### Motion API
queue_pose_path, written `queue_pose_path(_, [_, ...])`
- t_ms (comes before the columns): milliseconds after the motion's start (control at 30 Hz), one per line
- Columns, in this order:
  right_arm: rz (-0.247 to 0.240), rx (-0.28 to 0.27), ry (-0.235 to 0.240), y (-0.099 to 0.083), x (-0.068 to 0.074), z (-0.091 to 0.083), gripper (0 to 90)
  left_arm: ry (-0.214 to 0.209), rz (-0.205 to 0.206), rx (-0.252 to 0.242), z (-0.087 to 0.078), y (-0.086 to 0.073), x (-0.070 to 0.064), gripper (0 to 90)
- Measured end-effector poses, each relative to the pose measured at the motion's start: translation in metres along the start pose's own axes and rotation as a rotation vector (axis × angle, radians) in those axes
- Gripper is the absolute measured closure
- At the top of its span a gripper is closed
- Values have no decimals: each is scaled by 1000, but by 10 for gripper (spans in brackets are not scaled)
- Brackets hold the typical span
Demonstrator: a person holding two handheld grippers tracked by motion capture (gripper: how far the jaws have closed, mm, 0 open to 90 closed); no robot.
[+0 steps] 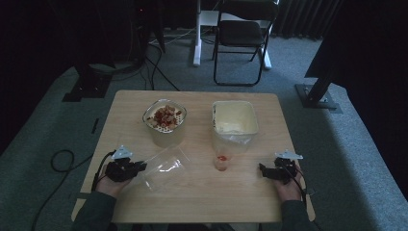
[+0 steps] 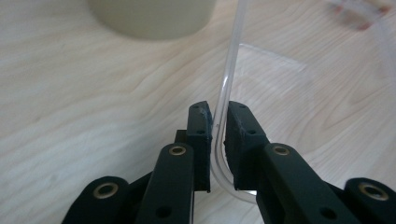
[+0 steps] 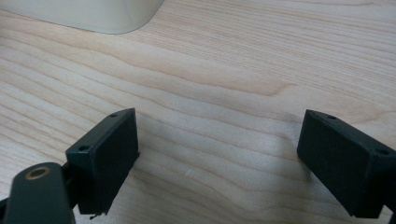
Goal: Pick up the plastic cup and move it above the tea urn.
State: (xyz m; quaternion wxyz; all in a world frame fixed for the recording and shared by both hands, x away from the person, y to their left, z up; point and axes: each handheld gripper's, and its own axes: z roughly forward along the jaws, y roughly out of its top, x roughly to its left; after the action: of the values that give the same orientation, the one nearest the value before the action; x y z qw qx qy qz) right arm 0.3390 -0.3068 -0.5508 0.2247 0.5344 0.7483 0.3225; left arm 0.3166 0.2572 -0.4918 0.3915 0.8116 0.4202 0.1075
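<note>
left gripper view: tongs [image 2: 218, 135] pinch clear cup's [image 2: 229, 88] rim.

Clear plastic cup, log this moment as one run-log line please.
left gripper: shut on clear plastic cup rim, cup on its side | right gripper: open, holding nothing, over table | small cup: upright, untouched
</note>
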Motion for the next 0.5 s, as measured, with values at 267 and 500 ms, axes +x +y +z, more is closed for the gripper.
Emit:
queue_pose_path(267, [0, 0, 0, 0, 0, 0, 121, -68, 32, -96, -15, 31, -3, 836])
queue_pose_path(500, [-1, 0, 0, 0, 0, 0, 121, -80, 86, -136, -28, 59, -11, 836])
